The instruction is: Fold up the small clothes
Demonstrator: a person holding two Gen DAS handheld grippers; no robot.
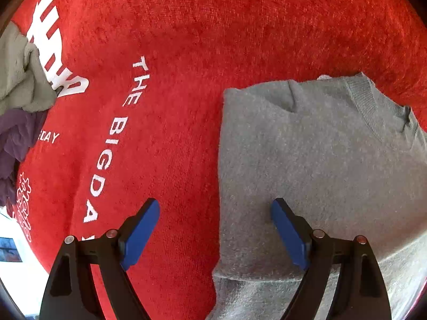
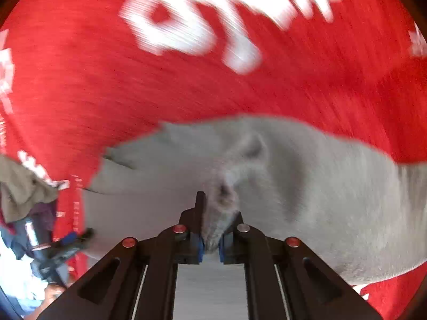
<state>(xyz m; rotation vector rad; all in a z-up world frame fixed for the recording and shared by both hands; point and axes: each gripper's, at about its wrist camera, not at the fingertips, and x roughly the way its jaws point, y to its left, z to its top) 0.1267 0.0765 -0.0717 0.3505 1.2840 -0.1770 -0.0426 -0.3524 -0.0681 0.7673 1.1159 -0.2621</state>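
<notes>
We see the right gripper (image 2: pixel 210 242) clenched on a bunched fold of the grey sweater (image 2: pixel 307 186); cloth pinched betw. its blue pads. The left gripper (image 1: pixel 214 229) is released, jaws wide apart, straddling the sweater's (image 1: pixel 307 173) left edge, nothing betw. them. Sweater lies part-folded on a red blanket (image 1: pixel 213 26) w/ white lettering. Olive cloth (image 1: pixel 21 80) & purple cloth (image 1: pixel 16 138) piled at left.
</notes>
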